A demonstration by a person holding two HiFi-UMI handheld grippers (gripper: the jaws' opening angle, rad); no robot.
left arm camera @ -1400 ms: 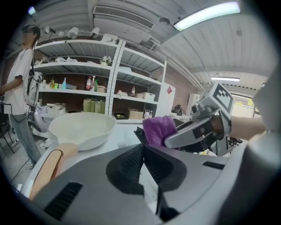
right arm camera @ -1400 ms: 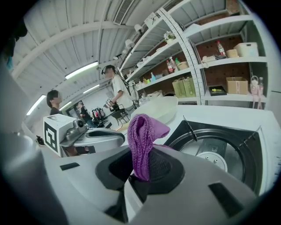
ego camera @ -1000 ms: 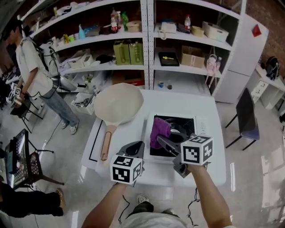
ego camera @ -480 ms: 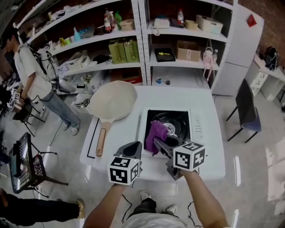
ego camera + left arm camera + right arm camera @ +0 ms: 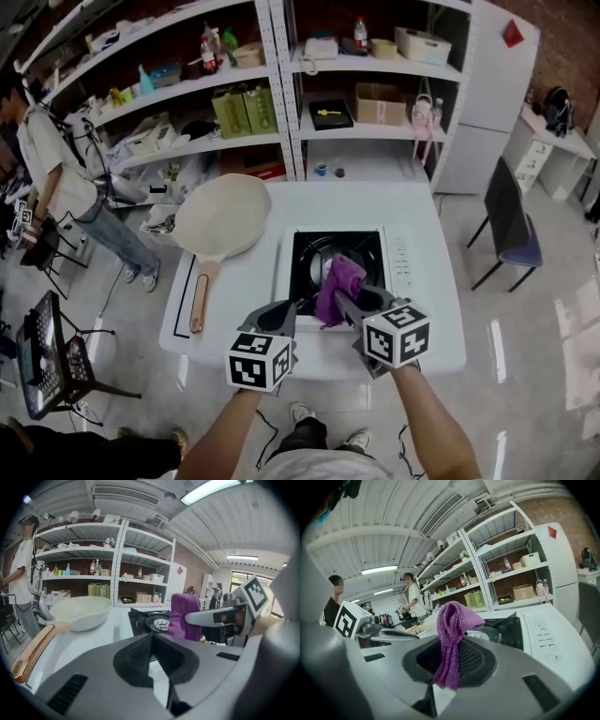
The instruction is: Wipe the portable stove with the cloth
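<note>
The portable stove (image 5: 398, 267) is white with a black burner top (image 5: 309, 258) and lies in the middle of the white table (image 5: 417, 211). My right gripper (image 5: 345, 302) is shut on a purple cloth (image 5: 337, 286), which hangs over the stove's near edge; in the right gripper view the purple cloth (image 5: 452, 637) stands up between the jaws. My left gripper (image 5: 284, 314) is shut with nothing in it, just left of the cloth at the stove's front left corner. In the left gripper view the purple cloth (image 5: 185, 616) and the burner (image 5: 157, 620) lie ahead to the right.
A cream frying pan (image 5: 220, 216) with a tan handle (image 5: 199, 298) lies on the table left of the stove. Stocked shelves (image 5: 281, 94) stand behind the table. A person (image 5: 52, 169) stands at far left, and a dark chair (image 5: 511, 234) at right.
The cloth, held by the right gripper, has shifted right and nearer along the stove's front, from its left edge toward the middle. The left gripper stays beside it.
</note>
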